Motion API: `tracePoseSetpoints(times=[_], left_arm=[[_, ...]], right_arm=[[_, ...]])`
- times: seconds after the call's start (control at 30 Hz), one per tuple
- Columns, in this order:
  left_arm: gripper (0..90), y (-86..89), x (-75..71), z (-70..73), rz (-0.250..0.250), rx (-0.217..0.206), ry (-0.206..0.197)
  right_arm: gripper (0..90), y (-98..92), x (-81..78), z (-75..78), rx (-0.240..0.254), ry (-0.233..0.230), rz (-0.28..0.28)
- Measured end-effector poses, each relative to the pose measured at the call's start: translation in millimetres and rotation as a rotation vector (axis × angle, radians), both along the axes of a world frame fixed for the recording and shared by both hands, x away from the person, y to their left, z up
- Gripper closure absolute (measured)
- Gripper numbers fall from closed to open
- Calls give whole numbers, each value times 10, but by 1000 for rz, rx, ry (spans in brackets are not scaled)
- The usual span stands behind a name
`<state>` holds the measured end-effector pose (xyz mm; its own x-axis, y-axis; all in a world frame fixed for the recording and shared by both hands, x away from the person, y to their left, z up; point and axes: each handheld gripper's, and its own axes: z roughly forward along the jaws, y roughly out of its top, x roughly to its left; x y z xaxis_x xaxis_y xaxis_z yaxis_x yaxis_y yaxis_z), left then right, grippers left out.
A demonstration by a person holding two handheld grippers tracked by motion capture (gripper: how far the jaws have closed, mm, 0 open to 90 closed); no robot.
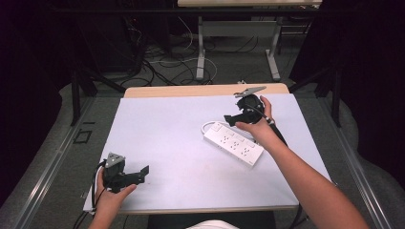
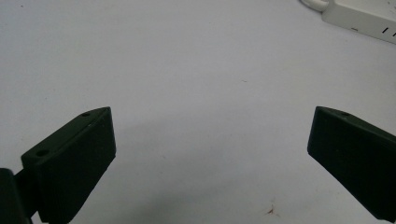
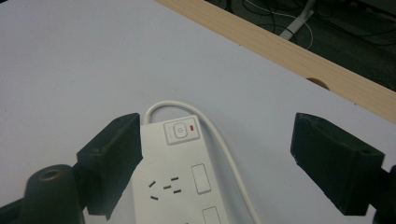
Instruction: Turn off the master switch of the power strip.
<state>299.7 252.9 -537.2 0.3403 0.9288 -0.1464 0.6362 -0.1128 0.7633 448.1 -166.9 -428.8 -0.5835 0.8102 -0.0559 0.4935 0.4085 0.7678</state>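
A white power strip (image 1: 234, 143) lies slanted on the white mat, right of centre, with its white cable (image 3: 219, 140) looping round the switch end. My right gripper (image 1: 230, 118) hovers just beyond that end and is open. In the right gripper view its jaws stand wide apart (image 3: 217, 123) on either side of the strip's (image 3: 177, 186) switch button (image 3: 180, 131), and neither pad touches the strip. My left gripper (image 1: 143, 172) rests near the mat's front left corner, open, with bare mat between its jaws (image 2: 212, 114). A corner of the strip (image 2: 364, 18) shows far off in the left gripper view.
The white mat (image 1: 167, 129) covers most of a wooden table, whose far edge (image 1: 205, 89) stays bare. Beyond it are floor cables (image 1: 162, 67) and the legs of another table (image 1: 200, 52). Dark drapes stand at both sides.
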Motion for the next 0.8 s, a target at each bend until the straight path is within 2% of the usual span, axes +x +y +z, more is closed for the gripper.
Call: tracePoseSetpoints(times=[0.27,0.37,0.57,0.63,0.73,0.8], left_arm=[[11,9,0,0,2,1,1],[12,10,0,1,2,3,3],[12,4,3,-2,1,0,0],[12,4,6,-3,2,0,0],[12,5,7,-5,1,0,1],[12,8,6,-1,-1,0,3]], right_arm=[[176,112,84,-22,-21,-3,19],[238,146,130,-31,-31,-13,46],[249,237,220,-43,-49,-4,63],[267,269,250,-50,-54,-15,68],[280,307,291,-72,-58,-11,72],[336,328,322,-97,-57,9,76]])
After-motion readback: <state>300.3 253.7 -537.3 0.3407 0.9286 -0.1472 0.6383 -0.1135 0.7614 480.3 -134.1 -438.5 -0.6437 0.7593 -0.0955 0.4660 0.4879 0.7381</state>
